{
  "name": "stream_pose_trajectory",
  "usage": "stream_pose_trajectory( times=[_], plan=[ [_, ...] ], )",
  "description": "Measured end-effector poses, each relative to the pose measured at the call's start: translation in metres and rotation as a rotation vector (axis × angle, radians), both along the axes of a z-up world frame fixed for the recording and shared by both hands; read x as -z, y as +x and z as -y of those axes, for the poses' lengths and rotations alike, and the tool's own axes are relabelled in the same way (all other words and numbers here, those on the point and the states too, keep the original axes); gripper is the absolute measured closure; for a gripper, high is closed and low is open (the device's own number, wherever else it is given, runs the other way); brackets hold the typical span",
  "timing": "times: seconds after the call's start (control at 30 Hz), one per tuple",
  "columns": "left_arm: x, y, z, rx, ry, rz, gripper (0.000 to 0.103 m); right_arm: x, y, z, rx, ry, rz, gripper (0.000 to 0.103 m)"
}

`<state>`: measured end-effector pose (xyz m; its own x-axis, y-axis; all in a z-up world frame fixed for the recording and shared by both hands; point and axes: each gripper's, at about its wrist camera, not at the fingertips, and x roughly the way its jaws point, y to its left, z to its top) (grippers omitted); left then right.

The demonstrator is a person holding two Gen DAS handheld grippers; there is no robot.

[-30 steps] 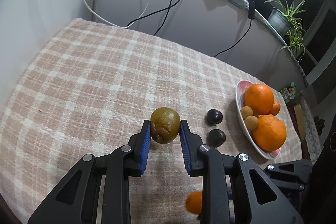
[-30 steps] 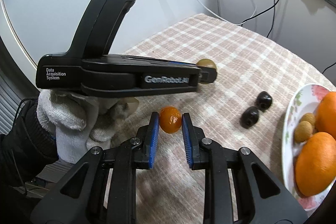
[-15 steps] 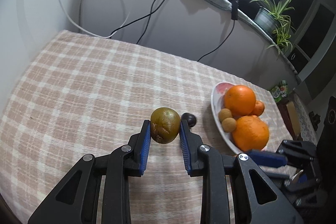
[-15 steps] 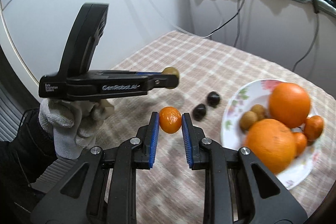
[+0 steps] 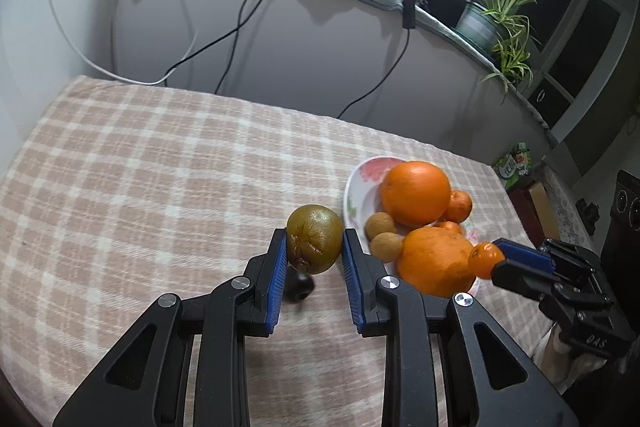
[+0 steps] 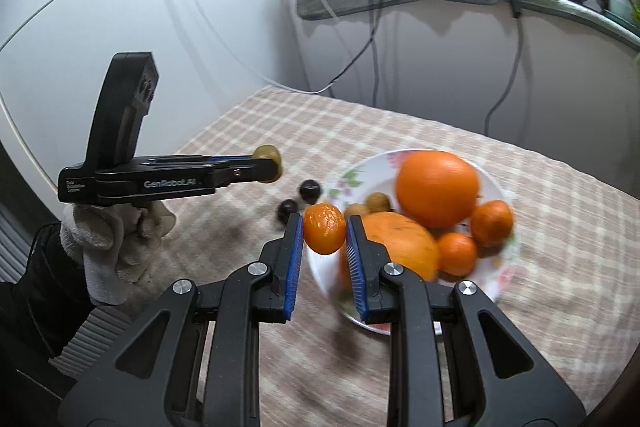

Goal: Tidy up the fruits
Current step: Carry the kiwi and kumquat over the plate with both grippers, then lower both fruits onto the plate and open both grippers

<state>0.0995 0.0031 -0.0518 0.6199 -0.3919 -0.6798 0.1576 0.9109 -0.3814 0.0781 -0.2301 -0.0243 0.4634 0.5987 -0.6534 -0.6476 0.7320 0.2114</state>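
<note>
My left gripper (image 5: 315, 251) is shut on a brown-green fruit (image 5: 315, 244) and holds it above the checked cloth, just left of the flowered plate (image 5: 360, 187). The plate holds two big oranges (image 5: 415, 193), small mandarins and two tan longans (image 5: 386, 247). My right gripper (image 6: 323, 239) is shut on a small mandarin (image 6: 324, 234) and holds it over the plate's near-left rim (image 6: 344, 183). Two dark plums (image 6: 310, 191) lie on the cloth left of the plate; one (image 5: 298, 289) shows under my left fingers.
The table with the checked cloth (image 5: 140, 187) stands against a white wall with hanging cables (image 5: 240, 27). A ledge with a grey mat, a potted plant (image 5: 500, 23) and a ring light are behind it. The gloved hand (image 6: 116, 247) holds the left gripper.
Both grippers have moved toward the plate with their fruits still held. The right gripper's mandarin is now over the plate's rim, and the left one's fruit is beside the plate.
</note>
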Motion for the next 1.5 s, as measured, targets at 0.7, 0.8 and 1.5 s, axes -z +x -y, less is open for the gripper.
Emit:
stream_pose_trajectory(
  times=[0.7, 0.8, 1.5],
  plan=[
    [-0.002, 0.025, 0.052, 0.077, 0.022, -0.007, 0.078, 0.012, 0.023, 0.062, 0.144, -0.012, -0.028, 0.080],
    [-0.003, 0.027, 0.057, 0.081, 0.037, -0.003, 0.078, 0.014, 0.026, 0.064, 0.150, -0.012, -0.033, 0.080],
    [-0.006, 0.031, 0.076, 0.116, 0.085, 0.008, 0.077, 0.025, 0.032, 0.059, 0.147, -0.017, -0.063, 0.080]
  ],
)
